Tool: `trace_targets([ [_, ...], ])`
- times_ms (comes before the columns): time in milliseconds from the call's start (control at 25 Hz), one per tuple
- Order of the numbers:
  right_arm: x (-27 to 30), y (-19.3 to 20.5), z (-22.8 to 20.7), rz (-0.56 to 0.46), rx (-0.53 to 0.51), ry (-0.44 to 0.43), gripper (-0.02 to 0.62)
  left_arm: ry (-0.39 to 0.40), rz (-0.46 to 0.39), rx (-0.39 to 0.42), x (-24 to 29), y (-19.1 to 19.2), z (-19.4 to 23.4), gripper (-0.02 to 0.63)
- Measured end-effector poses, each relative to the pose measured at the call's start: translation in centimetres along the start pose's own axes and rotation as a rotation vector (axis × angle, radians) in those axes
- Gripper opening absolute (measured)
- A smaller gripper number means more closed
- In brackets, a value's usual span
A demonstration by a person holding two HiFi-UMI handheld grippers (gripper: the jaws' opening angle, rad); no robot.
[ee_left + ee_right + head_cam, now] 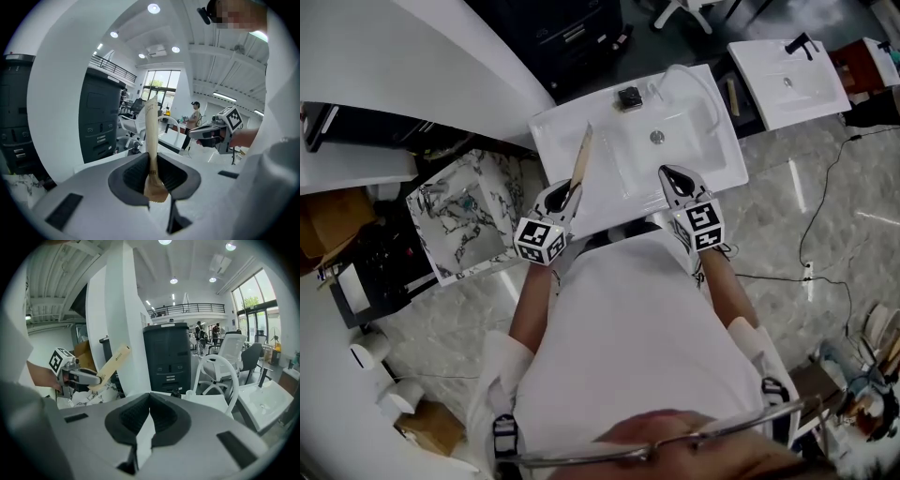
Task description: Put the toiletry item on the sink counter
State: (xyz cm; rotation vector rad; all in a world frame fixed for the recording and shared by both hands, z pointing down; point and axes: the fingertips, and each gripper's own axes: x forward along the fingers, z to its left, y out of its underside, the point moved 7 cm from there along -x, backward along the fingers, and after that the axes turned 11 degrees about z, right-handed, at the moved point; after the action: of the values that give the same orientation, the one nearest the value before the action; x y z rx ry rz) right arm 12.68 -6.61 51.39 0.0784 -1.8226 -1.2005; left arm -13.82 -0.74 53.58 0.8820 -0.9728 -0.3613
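Note:
A long beige toiletry tube [581,156] sticks up from my left gripper [569,194], which is shut on its crimped lower end. In the left gripper view the tube [151,133] stands upright between the dark pads of that gripper [151,172]. It hangs over the left part of the white sink counter [559,129]. My right gripper [669,174] is over the counter's front edge near the basin, shut with nothing in it; in its own view the pads [165,414] of that gripper [149,399] meet. From there the left gripper [78,376] and the tube [112,363] show at the left.
A black square item [629,97] and a white arched faucet [697,82] stand at the counter's back. A marble-patterned basin [461,212] lies to the left, a second white sink [788,81] at the upper right. A black cabinet [168,359] and a white chair [220,371] stand beyond.

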Motion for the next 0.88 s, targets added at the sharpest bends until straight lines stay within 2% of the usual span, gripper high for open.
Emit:
trace_targets([
  [360, 1.6, 0.9, -2.3, 0.028, 0.017, -0.045, 0.006, -0.068, 0.143, 0.125, 4.4, 0.1, 1.5, 0.057],
  [880, 4.5, 0.6, -4.5, 0.068, 0.010, -0.108, 0.006, -0.150, 0.356, 0.334, 10.4, 0.2, 7.7, 0.057],
])
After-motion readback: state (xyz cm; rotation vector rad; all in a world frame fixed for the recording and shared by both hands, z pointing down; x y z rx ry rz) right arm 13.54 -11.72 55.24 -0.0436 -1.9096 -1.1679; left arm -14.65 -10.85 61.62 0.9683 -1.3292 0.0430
